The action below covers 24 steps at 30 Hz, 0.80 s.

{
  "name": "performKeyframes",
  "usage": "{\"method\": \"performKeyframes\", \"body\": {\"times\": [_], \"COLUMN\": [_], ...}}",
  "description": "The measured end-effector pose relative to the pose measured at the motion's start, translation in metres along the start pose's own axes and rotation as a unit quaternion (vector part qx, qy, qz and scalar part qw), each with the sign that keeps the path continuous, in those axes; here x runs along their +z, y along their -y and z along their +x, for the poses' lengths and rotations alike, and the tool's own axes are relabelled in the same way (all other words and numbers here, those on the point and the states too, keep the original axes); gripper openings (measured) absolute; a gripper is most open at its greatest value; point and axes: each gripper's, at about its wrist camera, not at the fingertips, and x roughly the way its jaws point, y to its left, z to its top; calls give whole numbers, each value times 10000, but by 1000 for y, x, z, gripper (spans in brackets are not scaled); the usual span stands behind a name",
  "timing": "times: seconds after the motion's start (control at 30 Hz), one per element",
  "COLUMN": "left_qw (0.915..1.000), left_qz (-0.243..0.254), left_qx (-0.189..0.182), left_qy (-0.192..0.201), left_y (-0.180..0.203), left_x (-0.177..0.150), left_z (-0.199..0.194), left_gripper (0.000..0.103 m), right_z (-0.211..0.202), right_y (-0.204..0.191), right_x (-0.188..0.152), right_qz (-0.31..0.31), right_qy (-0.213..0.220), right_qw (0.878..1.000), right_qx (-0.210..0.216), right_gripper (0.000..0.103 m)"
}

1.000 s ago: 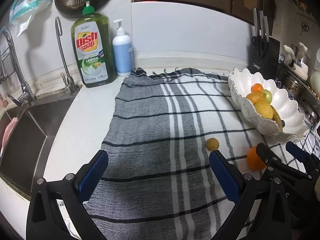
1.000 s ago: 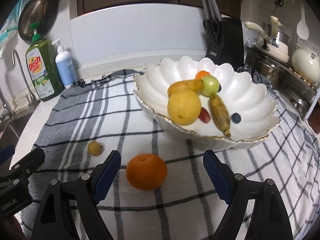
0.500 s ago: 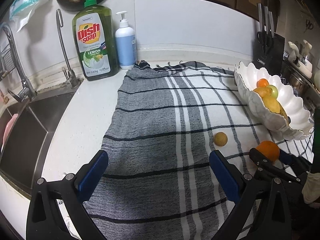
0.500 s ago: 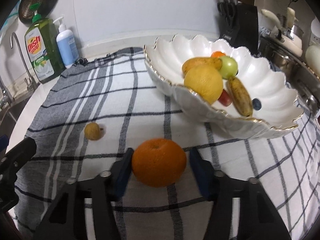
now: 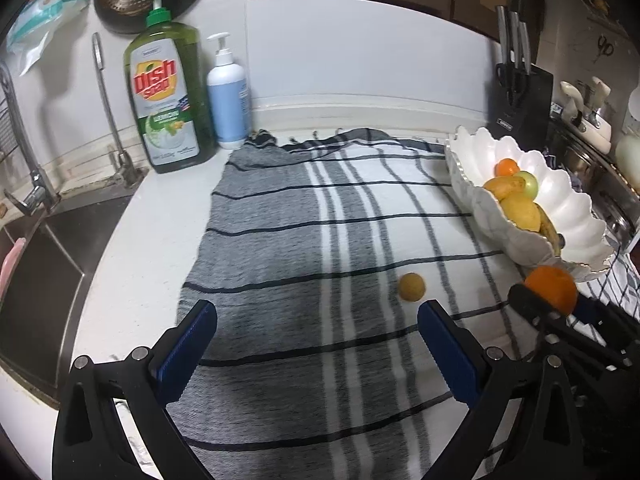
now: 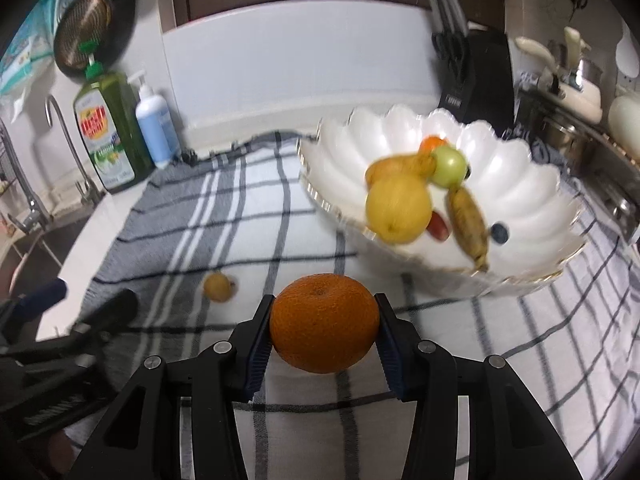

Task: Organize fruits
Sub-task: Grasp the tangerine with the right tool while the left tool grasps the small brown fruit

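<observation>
Your right tool [image 6: 324, 326] has just squeezed in on the orange [image 6: 324, 322], and its blue pads now pinch the fruit on both sides. In the left view you can see the orange [image 5: 552, 288] just in front of the white bowl [image 5: 576, 200] (right at its near edge). The bowl sits on the striped cloth [image 5: 320, 240] on the counter [image 5: 132, 264] and has a big yellow fruit [image 6: 398, 208], a green apple [image 6: 450, 166], small bananas and some other little fruits in it.

Your left tool [image 5: 316, 344] is spread wide with nothing in it, low over the gray part of the cloth. A small yellow fruit [image 5: 412, 286] lies alone on the cloth, just past the left tool's right finger. The dish soap bottle [image 5: 168, 96] stands at the back by the sink [image 5: 36, 280].
</observation>
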Motion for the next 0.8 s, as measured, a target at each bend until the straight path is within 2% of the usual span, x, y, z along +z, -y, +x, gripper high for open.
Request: {"method": "performKeyframes", "body": {"times": [0.13,0.2,0.27,0.57,0.8], "left_qw": [9998,9994,9989,9969,9949], "left_qz": [126,231,327,554,623], "left_qx": [-169,-241,-308,-463,-549], "left_qy": [-11,-46,-109,-304,-574], "left_y": [14,23,32,56,64], "left_x": [5,8,11,17,16], "left_z": [4,9,14,39,59], "left_gripper": [95,88,77,63,40], "right_z": [-16,-22,-25,-19,-9], "right_y": [7,12,18,38,43], "right_x": [13,19,26,40,44], "right_qz": [-3,10,28,118,130], "right_qy": [285,406,492,562,548], "right_qw": [9995,9990,9984,9971,9970], "right_qx": [-123,-203,-288,-499,-529], "right_gripper": [48,48,48,48,48]}}
